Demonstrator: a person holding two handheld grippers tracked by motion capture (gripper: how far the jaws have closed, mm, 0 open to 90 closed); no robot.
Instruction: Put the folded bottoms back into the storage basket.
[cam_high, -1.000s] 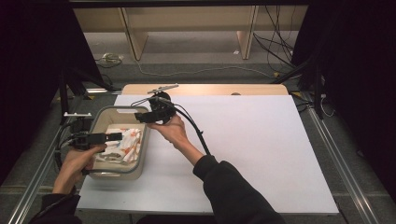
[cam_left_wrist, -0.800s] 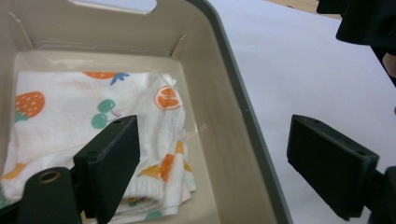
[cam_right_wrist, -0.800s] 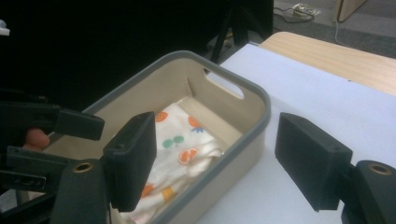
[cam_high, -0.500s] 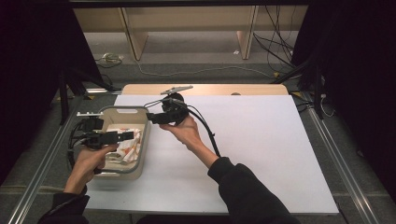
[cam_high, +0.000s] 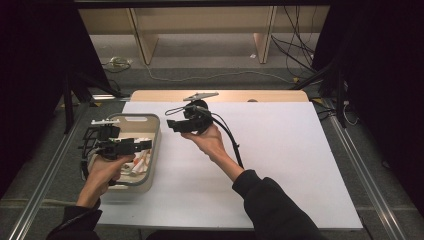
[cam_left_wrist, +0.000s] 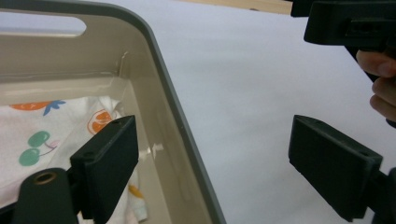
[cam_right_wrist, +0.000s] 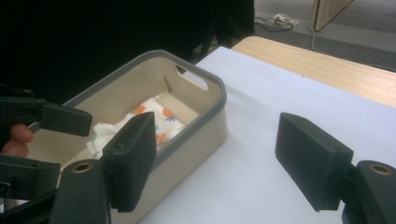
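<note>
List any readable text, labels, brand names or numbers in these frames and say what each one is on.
No readable text in any view.
The cloth in the beige bin carries only printed fruit pictures, oranges and cherries, no words.
The left gripper and right gripper show no legible marking; both are plain black.
The white table cover is blank.

No readable text, labels, brands or numbers appear anywhere. The cloth (cam_left_wrist: 42, 126) inside the bin (cam_left_wrist: 177, 121) carries fruit pictures, not words.
</note>
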